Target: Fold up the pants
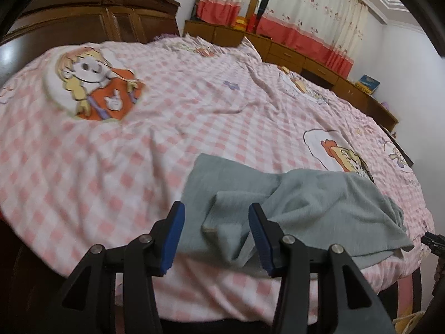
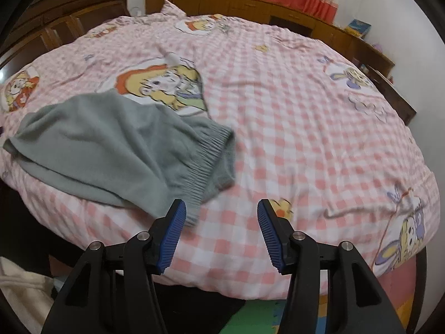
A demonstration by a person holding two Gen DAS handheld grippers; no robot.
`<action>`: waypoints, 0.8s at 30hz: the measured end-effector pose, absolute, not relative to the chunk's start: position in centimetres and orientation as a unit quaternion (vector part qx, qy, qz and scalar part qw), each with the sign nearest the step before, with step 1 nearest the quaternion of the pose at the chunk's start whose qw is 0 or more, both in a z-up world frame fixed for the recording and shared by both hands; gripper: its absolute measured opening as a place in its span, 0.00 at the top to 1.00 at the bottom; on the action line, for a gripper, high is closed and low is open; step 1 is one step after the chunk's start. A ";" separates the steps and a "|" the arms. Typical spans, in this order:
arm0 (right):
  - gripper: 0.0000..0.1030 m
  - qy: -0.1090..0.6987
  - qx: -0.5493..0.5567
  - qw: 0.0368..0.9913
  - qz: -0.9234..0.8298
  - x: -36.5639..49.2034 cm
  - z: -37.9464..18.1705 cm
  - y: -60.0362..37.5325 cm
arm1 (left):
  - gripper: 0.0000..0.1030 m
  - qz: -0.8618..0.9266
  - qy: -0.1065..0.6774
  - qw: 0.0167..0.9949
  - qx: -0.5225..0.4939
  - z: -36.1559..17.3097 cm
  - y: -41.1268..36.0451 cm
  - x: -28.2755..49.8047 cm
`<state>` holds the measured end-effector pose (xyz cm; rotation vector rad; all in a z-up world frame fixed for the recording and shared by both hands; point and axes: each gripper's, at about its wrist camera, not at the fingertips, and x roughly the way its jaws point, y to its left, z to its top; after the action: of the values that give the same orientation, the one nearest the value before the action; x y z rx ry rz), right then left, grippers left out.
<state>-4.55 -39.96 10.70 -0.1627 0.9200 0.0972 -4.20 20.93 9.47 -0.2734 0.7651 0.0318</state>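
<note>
Grey-green pants (image 1: 306,208) lie crumpled near the front edge of the bed; in the right wrist view the pants (image 2: 111,150) show their ribbed elastic waistband (image 2: 205,161) toward the right. My left gripper (image 1: 217,236) is open, its blue pads either side of the leg end of the cloth, a little above it. My right gripper (image 2: 221,233) is open too, hovering over bare bedding just right of the waistband, which reaches its left pad (image 2: 172,239). Nothing is held by either.
The pink-and-white checked duvet (image 2: 292,139) with cartoon prints covers the whole bed. A dark wooden wardrobe (image 1: 83,14) stands at the left, low wooden cabinets (image 1: 292,53) under red-hemmed curtains along the far wall. Coloured floor mats (image 2: 250,317) lie below the bed's front edge.
</note>
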 end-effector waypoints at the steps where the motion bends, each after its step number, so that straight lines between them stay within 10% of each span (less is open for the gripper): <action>1: 0.47 0.441 -0.083 0.892 0.054 -4.5 10.8 -39.1 | 0.51 0.013 0.378 0.916 -0.132 9.1 20.6 -3.4; 16: 0.47 0.478 -0.038 0.865 0.148 -1.1 2.0 -26.7 | 0.52 0.023 0.417 0.903 -0.104 4.6 17.4 0.7; 19: 0.39 0.458 -0.045 0.877 0.135 -1.5 1.2 -26.0 | 0.79 0.020 0.409 0.909 -0.083 4.5 16.6 0.5; 24: 0.37 0.438 -0.045 0.888 0.133 -2.1 1.0 -25.9 | 0.94 0.019 0.395 0.917 -0.057 4.9 15.8 0.4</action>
<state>-2.07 -25.95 1.00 -0.0932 0.9095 0.2770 0.41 15.76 4.92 -0.1182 0.8135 0.0391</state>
